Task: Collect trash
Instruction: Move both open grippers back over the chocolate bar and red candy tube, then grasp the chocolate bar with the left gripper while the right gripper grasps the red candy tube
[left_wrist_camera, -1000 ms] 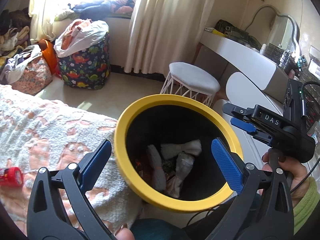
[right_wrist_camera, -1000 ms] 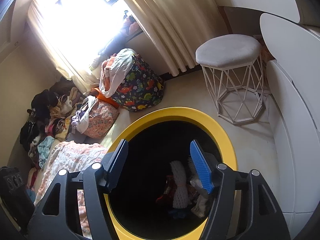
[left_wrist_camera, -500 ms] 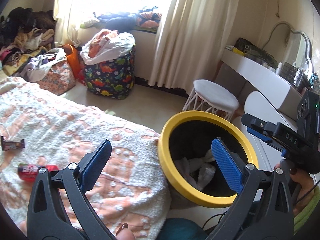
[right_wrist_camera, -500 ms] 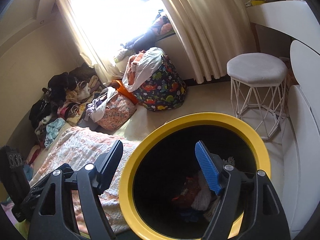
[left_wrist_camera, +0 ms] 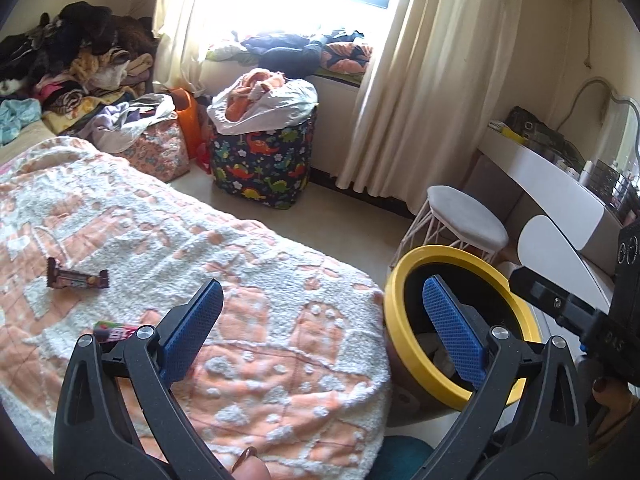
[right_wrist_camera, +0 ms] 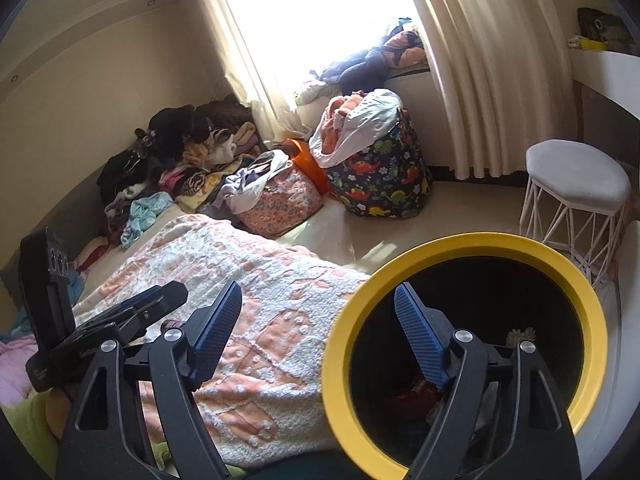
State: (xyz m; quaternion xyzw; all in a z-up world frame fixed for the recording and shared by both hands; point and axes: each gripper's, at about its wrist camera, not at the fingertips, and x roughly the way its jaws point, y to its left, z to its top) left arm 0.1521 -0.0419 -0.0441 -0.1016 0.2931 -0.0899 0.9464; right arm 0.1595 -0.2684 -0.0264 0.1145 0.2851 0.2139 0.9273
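Observation:
A yellow-rimmed black trash bin stands on the floor beside the bed, with crumpled white paper and red scraps inside. On the orange and white bedspread lie a brown snack wrapper and a red can, partly behind my left finger. My left gripper is open and empty, over the bed's corner and the bin's near rim. My right gripper has its jaws opening with nothing between them; it straddles the bin's left rim. Each gripper shows at the other view's edge.
A white wire stool stands behind the bin, by a white dressing table. A dinosaur-print hamper, a floral bag and piles of clothes crowd the window side. Bare floor lies between bed and hamper.
Both views have swung left from over the bin toward the bed. The wrapper and can have come into the left view. The right jaws have spread wider.

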